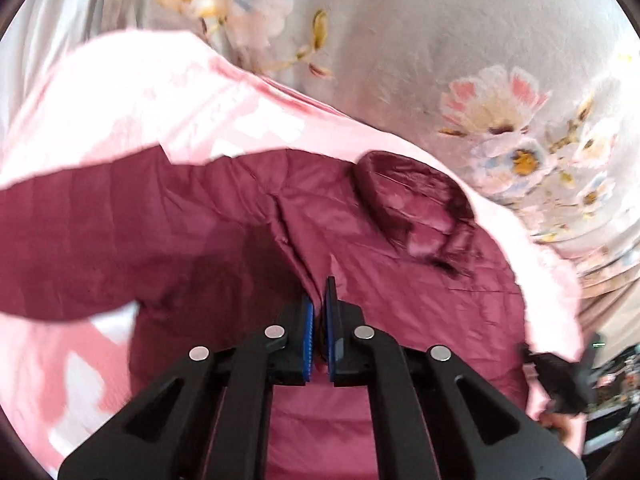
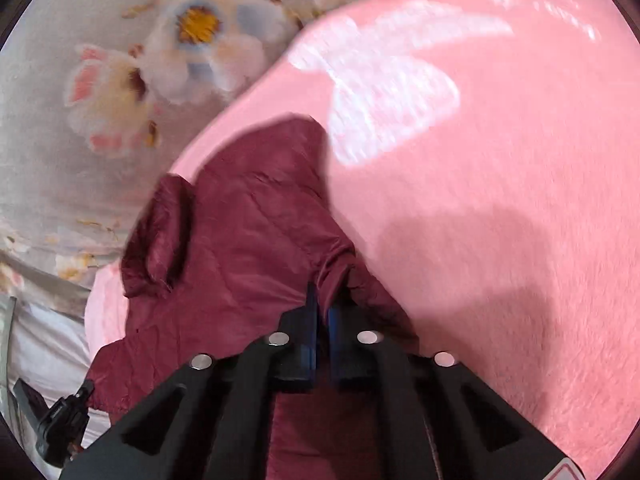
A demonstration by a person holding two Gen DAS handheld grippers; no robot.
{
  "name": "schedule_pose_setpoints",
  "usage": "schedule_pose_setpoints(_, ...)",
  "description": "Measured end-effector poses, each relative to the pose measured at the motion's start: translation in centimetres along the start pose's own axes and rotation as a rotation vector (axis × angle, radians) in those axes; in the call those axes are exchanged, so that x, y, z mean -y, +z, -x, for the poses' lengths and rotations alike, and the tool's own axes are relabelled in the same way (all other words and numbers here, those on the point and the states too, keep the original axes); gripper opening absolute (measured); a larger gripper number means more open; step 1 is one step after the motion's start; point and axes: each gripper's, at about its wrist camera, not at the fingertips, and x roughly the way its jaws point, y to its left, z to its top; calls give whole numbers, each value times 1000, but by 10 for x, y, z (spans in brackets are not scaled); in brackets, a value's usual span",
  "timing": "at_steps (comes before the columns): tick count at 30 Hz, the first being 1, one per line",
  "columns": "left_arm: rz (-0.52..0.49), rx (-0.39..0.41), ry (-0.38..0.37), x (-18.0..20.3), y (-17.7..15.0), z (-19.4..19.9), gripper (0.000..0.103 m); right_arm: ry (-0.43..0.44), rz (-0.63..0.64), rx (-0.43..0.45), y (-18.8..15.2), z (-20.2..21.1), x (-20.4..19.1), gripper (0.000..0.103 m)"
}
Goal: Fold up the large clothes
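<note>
A large maroon quilted jacket [image 1: 224, 224] with pink fleece lining [image 1: 132, 96] lies on a floral bedsheet [image 1: 420, 40]. My left gripper [image 1: 319, 296] is shut, pinching a raised fold of the maroon fabric between its blue pads. The jacket's padded collar [image 1: 412, 200] lies beyond it to the right. In the right wrist view, my right gripper [image 2: 322, 300] is shut on a gathered maroon edge of the jacket [image 2: 256, 240], with the pink lining [image 2: 480, 200] spread wide to its right. The other gripper shows at the edge of each view, but its jaws are hidden.
The floral bedsheet [image 2: 80, 120] extends beyond the jacket on the far side. A hand holding the right gripper's body [image 1: 560, 372] appears at the lower right of the left wrist view. The left gripper's body [image 2: 60, 420] sits at the lower left of the right wrist view.
</note>
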Motion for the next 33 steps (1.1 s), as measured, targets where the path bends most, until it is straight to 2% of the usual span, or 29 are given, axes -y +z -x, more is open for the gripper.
schedule_pose_setpoints(3, -14, -35, 64, -12, -13, -22, 4, 5, 97, 126, -4, 27, -19, 2)
schedule_pose_setpoints(5, 1, -99, 80, -23, -29, -47, 4, -56, 151, 142, -9, 27, -25, 2)
schedule_pose_setpoints(7, 17, -134, 86, -31, -44, -61, 4, -143, 205, 118, -16, 14, -26, 2)
schedule_pose_setpoints(10, -7, -71, 91, -32, -57, -59, 5, -254, 266, 47, -26, -13, -20, 2)
schedule_pose_setpoints(14, -49, -40, 135, -25, -61, -56, 6, -324, 330, 41, -29, -18, -26, 3)
schedule_pose_setpoints(16, -60, -36, 148, -24, -61, -55, 6, -354, 358, 38, -31, -17, -29, 7)
schedule_pose_setpoints(18, -76, -36, 175, -22, -60, -49, 11, -396, 364, 58, -35, -7, -31, 14)
schedule_pose_setpoints(19, -83, -36, 197, -20, -59, -46, 18, -412, 358, 84, -37, 5, -34, 15)
schedule_pose_setpoints(21, -78, -6, 248, -18, -57, -24, 34, -407, 375, 144, -43, 30, -46, 17)
schedule_pose_setpoints(22, -75, 23, 269, -18, -56, -13, 47, -393, 398, 163, -49, 38, -55, 18)
schedule_pose_setpoints(25, -94, 114, 275, 3, -44, 21, 51, -298, 521, 170, -71, 46, -102, 18)
schedule_pose_setpoints(26, -111, 123, 262, 13, -41, 25, 56, -267, 553, 154, -78, 42, -115, 18)
schedule_pose_setpoints(28, -153, 111, 252, 35, -37, 19, 66, -188, 606, 96, -95, 25, -143, 18)
schedule_pose_setpoints(29, -168, 91, 246, 44, -37, 9, 65, -165, 622, 66, -102, 14, -152, 18)
schedule_pose_setpoints(33, -168, -10, 269, 52, -52, -39, 65, -179, 691, -19, -129, -32, -168, 18)
